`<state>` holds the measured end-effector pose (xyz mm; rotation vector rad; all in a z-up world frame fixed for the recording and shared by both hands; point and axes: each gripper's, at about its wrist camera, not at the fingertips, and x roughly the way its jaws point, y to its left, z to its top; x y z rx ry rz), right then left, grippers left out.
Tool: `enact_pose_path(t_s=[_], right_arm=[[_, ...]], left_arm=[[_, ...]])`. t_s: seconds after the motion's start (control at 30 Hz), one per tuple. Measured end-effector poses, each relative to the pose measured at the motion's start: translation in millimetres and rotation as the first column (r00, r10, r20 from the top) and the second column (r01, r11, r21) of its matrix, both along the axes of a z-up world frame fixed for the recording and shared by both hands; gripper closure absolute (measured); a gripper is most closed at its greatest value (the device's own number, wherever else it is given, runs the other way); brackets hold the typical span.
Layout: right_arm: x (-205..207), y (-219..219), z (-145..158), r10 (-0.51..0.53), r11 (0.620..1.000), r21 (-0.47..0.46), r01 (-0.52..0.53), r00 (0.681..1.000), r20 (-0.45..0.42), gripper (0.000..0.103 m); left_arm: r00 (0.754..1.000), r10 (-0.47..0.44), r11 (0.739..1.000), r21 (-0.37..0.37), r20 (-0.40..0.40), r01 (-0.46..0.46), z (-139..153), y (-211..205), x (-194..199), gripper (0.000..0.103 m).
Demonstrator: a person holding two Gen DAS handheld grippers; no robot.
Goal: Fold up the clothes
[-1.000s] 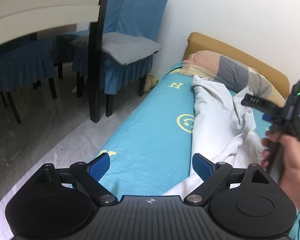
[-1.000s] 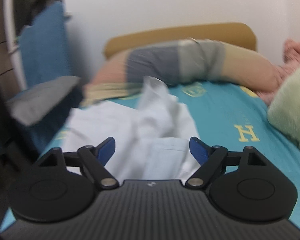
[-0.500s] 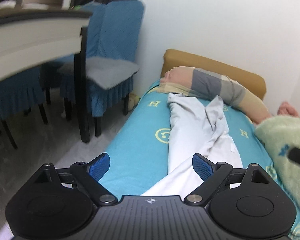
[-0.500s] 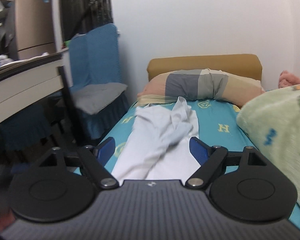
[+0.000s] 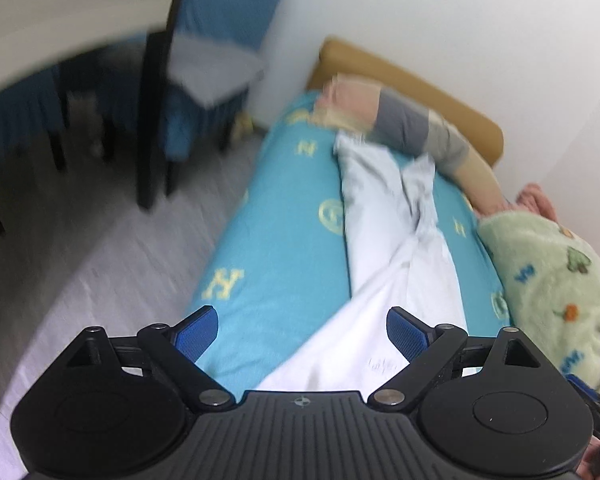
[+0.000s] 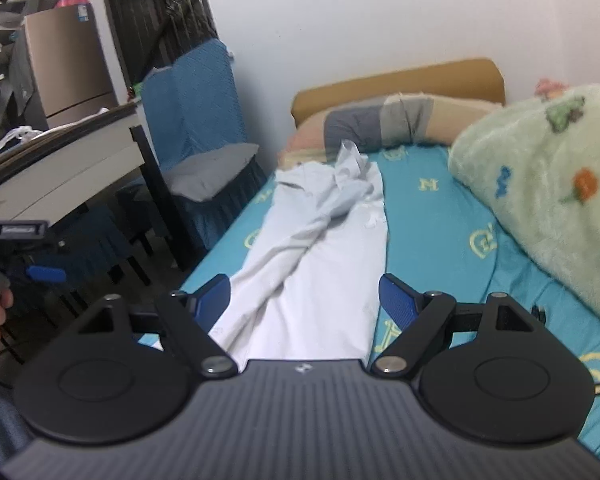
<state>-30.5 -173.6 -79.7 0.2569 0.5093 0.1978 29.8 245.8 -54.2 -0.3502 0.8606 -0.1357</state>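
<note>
A white garment [image 5: 384, 248] lies stretched lengthwise and rumpled on the turquoise bed sheet [image 5: 284, 240]; it also shows in the right wrist view [image 6: 320, 248]. My left gripper [image 5: 302, 330] is open and empty, above the garment's near end at the bed's left side. My right gripper [image 6: 305, 294] is open and empty, above the garment's near end. The left gripper [image 6: 40, 270] also shows at the far left of the right wrist view, held in a hand.
A striped pillow [image 6: 384, 124] lies by the tan headboard [image 6: 400, 80]. A green fleece blanket [image 6: 548, 176] fills the bed's right side. Blue-covered chairs [image 6: 196, 128] and a white table [image 6: 60, 168] stand left of the bed on the grey floor [image 5: 80, 248].
Both grippers have pulled back from the garment toward the bed's foot. The garment now lies drawn out lengthwise. Both stay open.
</note>
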Motion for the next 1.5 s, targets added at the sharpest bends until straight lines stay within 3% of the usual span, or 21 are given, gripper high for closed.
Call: enact_pose_path(t_s=[0.1, 0.2, 0.4, 0.53, 0.6, 0.63, 0.67, 0.73, 0.83, 0.9, 1.1, 1.23, 1.33, 1.47, 1.5], right_arm=[[5, -3, -10, -0.006, 1.0, 0.013, 0.007, 0.998, -0.059, 0.02], [9, -5, -15, -0.019, 1.0, 0.013, 0.02, 0.996, -0.088, 0.02], [21, -5, -28, -0.019, 0.999, 0.034, 0.025, 0.989, -0.149, 0.02], [31, -2, -38, -0.011, 0.999, 0.043, 0.02, 0.98, -0.197, 0.02], [36, -1, -43, -0.009, 0.998, 0.051, 0.021, 0.976, -0.219, 0.02], [39, -1, -46, -0.008, 0.998, 0.056, 0.022, 0.973, -0.23, 0.02], [41, -1, -48, -0.008, 0.998, 0.062, 0.024, 0.971, -0.239, 0.02], [46, 0, -51, -0.008, 0.997, 0.074, 0.028, 0.967, -0.255, 0.02], [50, 0, -55, -0.008, 0.995, 0.098, 0.036, 0.962, -0.274, 0.02], [50, -1, -56, -0.006, 0.993, 0.113, 0.04, 0.96, -0.281, 0.02], [39, -14, -49, -0.041, 0.989, 0.125, 0.076, 0.964, -0.264, 0.02], [32, -28, -44, -0.068, 0.98, 0.166, 0.112, 0.966, -0.251, 0.02], [30, -38, -41, -0.084, 0.973, 0.189, 0.131, 0.967, -0.239, 0.02], [30, -48, -41, -0.093, 0.966, 0.213, 0.146, 0.966, -0.241, 0.02], [29, -51, -43, -0.084, 0.964, 0.226, 0.142, 0.965, -0.247, 0.02]], left_arm=[[0.997, -0.037, 0.996, -0.078, -0.065, 0.031, -22, 33, 12, 0.011], [0.99, -0.11, 0.989, -0.105, -0.089, 0.101, -50, 48, 16, 0.018], [0.948, -0.307, 0.938, -0.195, -0.09, 0.285, -113, 54, 7, 0.036], [0.944, -0.31, 0.936, -0.211, -0.116, 0.282, -148, 52, 3, 0.041], [0.95, -0.299, 0.932, -0.243, -0.091, 0.27, -151, 57, 2, 0.043], [0.953, -0.293, 0.929, -0.259, -0.079, 0.265, -153, 59, 1, 0.052], [0.949, -0.303, 0.926, -0.26, -0.085, 0.273, -152, 59, -1, 0.058], [0.932, -0.349, 0.919, -0.231, -0.101, 0.32, -147, 53, -2, 0.085], [0.907, -0.404, 0.909, -0.156, -0.115, 0.386, -135, 36, -4, 0.1], [0.89, -0.441, 0.897, -0.077, -0.118, 0.435, -119, 21, -8, 0.1], [0.821, -0.56, 0.803, 0.172, -0.109, 0.571, -41, -35, -24, 0.101], [0.736, -0.667, 0.69, 0.279, -0.114, 0.668, 16, -93, -47, 0.101], [0.671, -0.727, 0.609, 0.314, -0.148, 0.729, 33, -141, -66, 0.101], [0.643, -0.737, 0.585, 0.279, -0.208, 0.762, 18, -195, -82, 0.101], [0.647, -0.728, 0.596, 0.258, -0.227, 0.76, 7, -204, -83, 0.101]])
